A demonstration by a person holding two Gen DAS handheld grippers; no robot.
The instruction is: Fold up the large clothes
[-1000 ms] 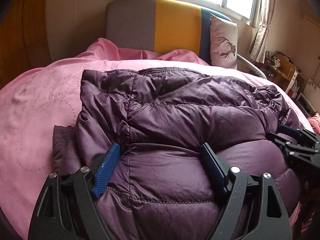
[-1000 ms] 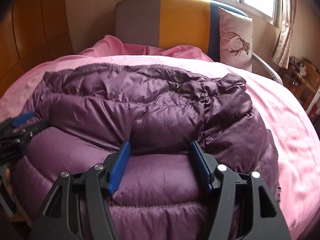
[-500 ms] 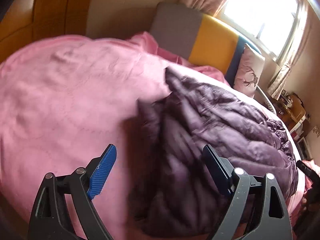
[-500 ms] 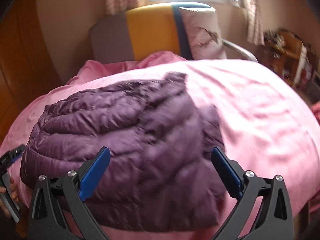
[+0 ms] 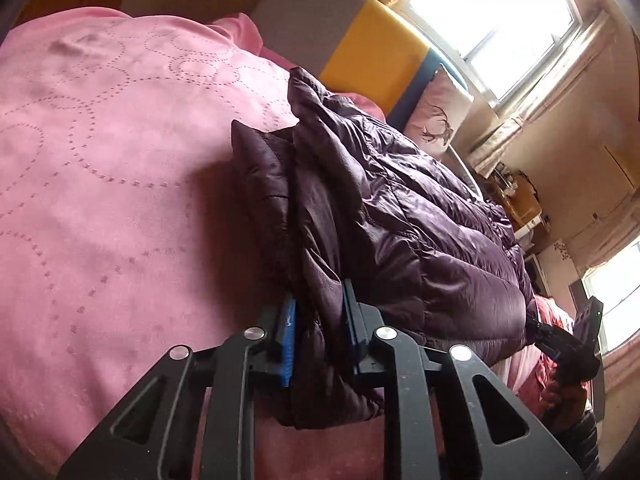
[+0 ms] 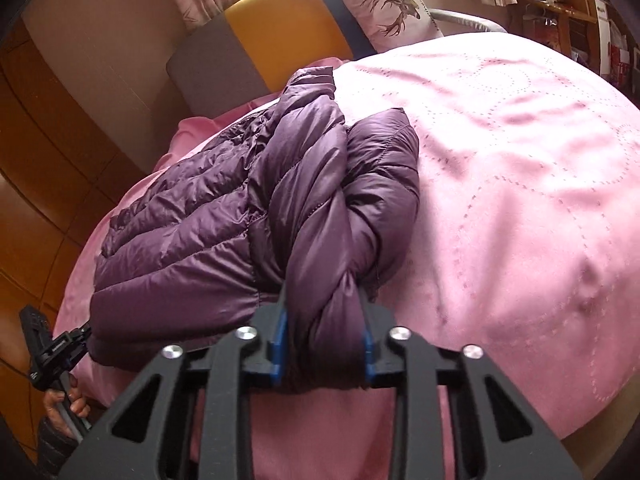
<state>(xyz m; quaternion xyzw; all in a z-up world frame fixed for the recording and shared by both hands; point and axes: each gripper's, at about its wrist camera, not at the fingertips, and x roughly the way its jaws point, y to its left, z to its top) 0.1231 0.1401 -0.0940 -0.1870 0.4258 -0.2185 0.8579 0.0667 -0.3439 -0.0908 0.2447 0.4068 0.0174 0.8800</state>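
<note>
The left gripper [image 5: 318, 332] angles downward, its jaws just closed and pinching the left end of the purple down jacket [image 5: 420, 232] – which lies folded near the front edge of the pink bed [image 5: 100, 200]. The right gripper [image 6: 322, 334], tilted likewise, has just clamped the jacket's bunched right end.

Purple quilted down jacket [image 5: 420, 216] lies folded in thick bundle on pink bed cover, glossy fabric creased. Left end bunched, layers stacked at near edge. Right end [image 6: 320, 216] twisted into tight rope-like wad at near edge, sleeve fold just beside it.
</note>
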